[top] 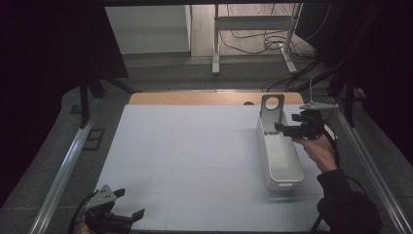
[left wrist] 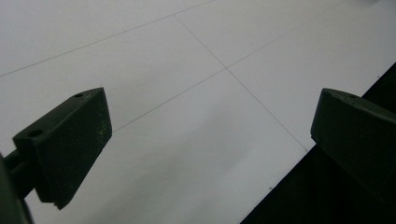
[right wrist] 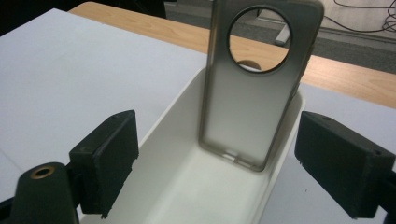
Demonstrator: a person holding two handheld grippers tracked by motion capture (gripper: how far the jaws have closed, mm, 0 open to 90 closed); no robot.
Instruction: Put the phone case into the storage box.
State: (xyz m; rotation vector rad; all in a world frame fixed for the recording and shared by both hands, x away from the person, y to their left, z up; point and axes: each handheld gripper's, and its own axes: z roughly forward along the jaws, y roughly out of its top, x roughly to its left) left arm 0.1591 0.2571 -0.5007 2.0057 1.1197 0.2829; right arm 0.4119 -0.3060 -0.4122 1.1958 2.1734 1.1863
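A long white bin (top: 263, 157) lies lengthwise on the right part of the white table top. A translucent grey phone case (top: 271, 113) with a round camera hole stands upright inside the bin, leaning on its far end wall. My right gripper (top: 279, 128) reaches in from the right at that far end, held by a hand. In the right gripper view its jaws stand wide, open (right wrist: 219, 142), with the case (right wrist: 252, 102) a little beyond them and the bin (right wrist: 173, 122) below; neither pad touches the case. My left gripper (top: 130, 204) rests open at the table's near left edge, with nothing between its jaws (left wrist: 210, 135).
A strip of wooden table edge (top: 195, 98) shows beyond the white sheet. Metal rails (top: 65, 168) run along both sides of the table. A metal stand (top: 251, 29) and loose cables sit on the floor at the back. Dark curtains hang left and right.
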